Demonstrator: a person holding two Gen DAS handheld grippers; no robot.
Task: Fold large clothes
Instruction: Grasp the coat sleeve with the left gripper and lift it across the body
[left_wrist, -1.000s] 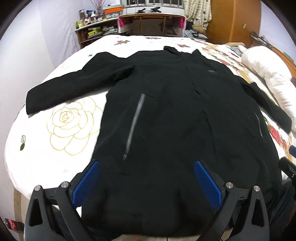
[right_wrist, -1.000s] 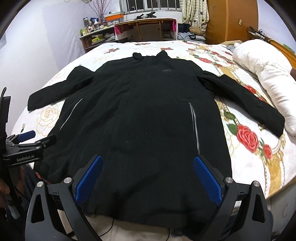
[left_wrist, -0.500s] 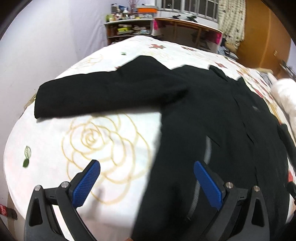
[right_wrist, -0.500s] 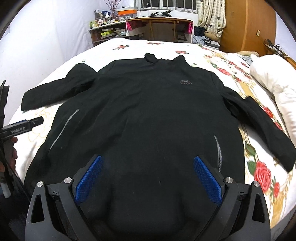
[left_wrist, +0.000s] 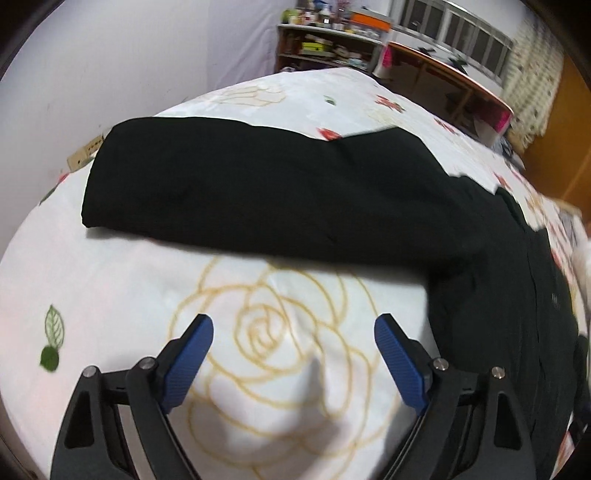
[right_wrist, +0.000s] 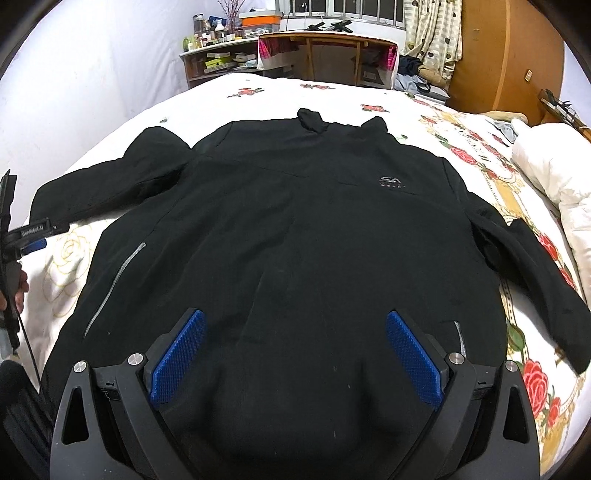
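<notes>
A large black jacket (right_wrist: 295, 229) lies flat, front up, on a bed with a white rose-print sheet (right_wrist: 258, 92). Its left sleeve (left_wrist: 240, 188) stretches across the left wrist view, cuff toward the bed's left edge. My left gripper (left_wrist: 293, 328) is open and empty, over the bare sheet just short of that sleeve; it also shows at the left edge of the right wrist view (right_wrist: 33, 236). My right gripper (right_wrist: 295, 325) is open and empty above the jacket's lower body. The right sleeve (right_wrist: 528, 273) lies out toward the right.
A white pillow or duvet (right_wrist: 554, 177) lies at the bed's right side. A desk (right_wrist: 325, 44) and cluttered shelves (right_wrist: 218, 55) stand beyond the bed's far end. A white wall (left_wrist: 110, 55) runs close along the left.
My left gripper has swung left off the jacket's hem and now faces the left sleeve from close. My right gripper has shifted left and forward over the jacket's lower middle.
</notes>
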